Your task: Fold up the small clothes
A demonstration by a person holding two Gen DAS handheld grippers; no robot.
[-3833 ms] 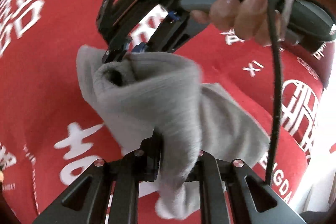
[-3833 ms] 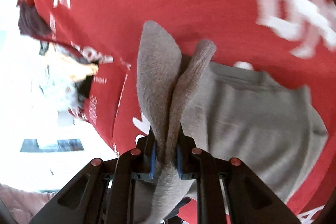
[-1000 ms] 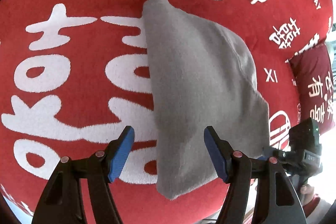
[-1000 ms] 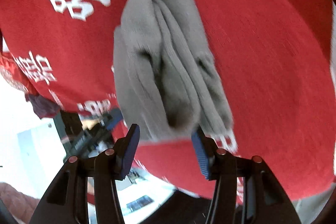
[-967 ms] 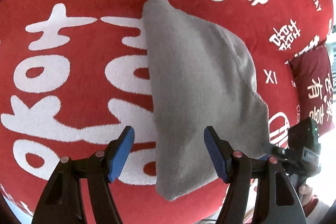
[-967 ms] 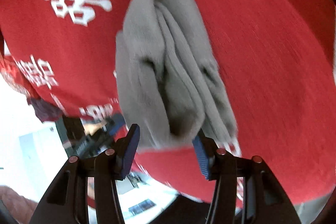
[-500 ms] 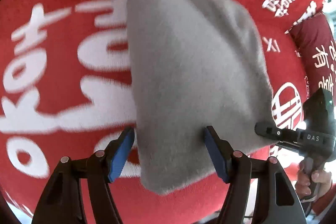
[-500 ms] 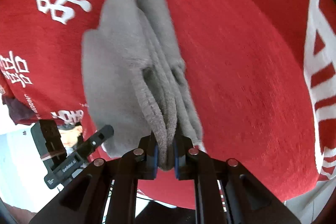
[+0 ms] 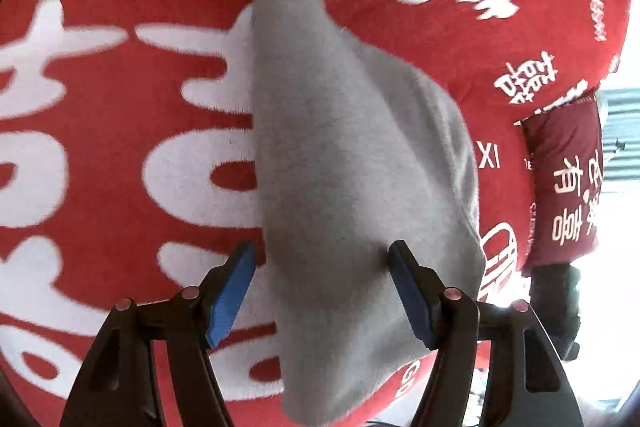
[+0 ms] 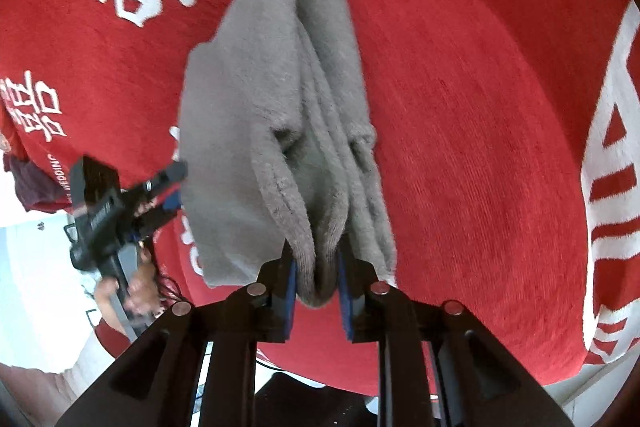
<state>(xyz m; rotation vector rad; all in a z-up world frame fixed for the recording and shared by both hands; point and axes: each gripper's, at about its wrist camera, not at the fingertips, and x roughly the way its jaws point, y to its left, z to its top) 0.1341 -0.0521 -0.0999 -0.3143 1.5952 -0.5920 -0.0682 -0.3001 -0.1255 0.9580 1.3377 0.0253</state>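
A folded grey garment (image 9: 344, 147) lies on a red blanket with white characters (image 9: 100, 155). My left gripper (image 9: 320, 251) is open and hovers low over the garment's near end. Its blue pads (image 9: 230, 291) straddle the cloth without pinching it. In the right wrist view the garment (image 10: 248, 115) shows several stacked folds. My right gripper (image 10: 317, 267) has its pads on a rolled near edge of the garment; its jaws are opening slightly, with the fold still pressed between them.
The red blanket (image 10: 480, 107) covers a soft, rounded surface that drops away at its edges. A dark red pillow with white characters (image 9: 568, 187) lies at the right. A hand (image 10: 132, 287) holding the other gripper shows at the left of the right wrist view.
The right gripper closed from wide open onto the garment's near folded edge, and its jaws now stand a little wider. The left gripper moved lower and closer, jaws unchanged.
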